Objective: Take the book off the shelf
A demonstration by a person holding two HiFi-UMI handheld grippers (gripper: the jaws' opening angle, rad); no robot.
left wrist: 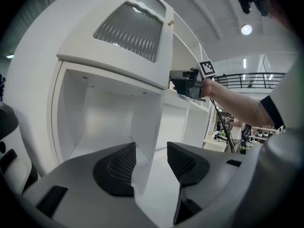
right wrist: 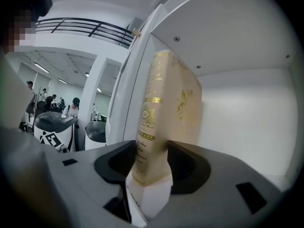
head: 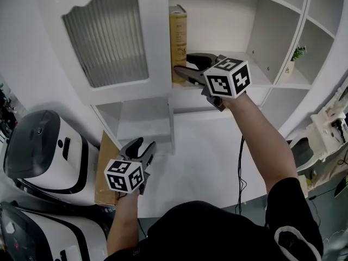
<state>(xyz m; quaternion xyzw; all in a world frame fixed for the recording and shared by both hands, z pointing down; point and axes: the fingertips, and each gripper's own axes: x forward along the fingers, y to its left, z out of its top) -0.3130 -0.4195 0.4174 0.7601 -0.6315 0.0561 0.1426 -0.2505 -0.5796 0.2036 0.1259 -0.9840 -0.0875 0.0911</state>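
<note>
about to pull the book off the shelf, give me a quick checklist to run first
1. Right tongs on the book: ok, pads meet both covers low near the spine.
2. Book upright: ok, it stands at the compartment's left wall.
3. Way out of the shelf: ok, nothing shows in front of the book.
4. Ribbed door beside the book: cannot tell whether its edge would snag.
5. Left tongs free: ok, open, empty, down by the lower compartment.

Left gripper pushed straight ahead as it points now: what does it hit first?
Probably the front edge of the white upright shelf divider, ahead of the left gripper, between its parted jaws; depth unclear.
</note>
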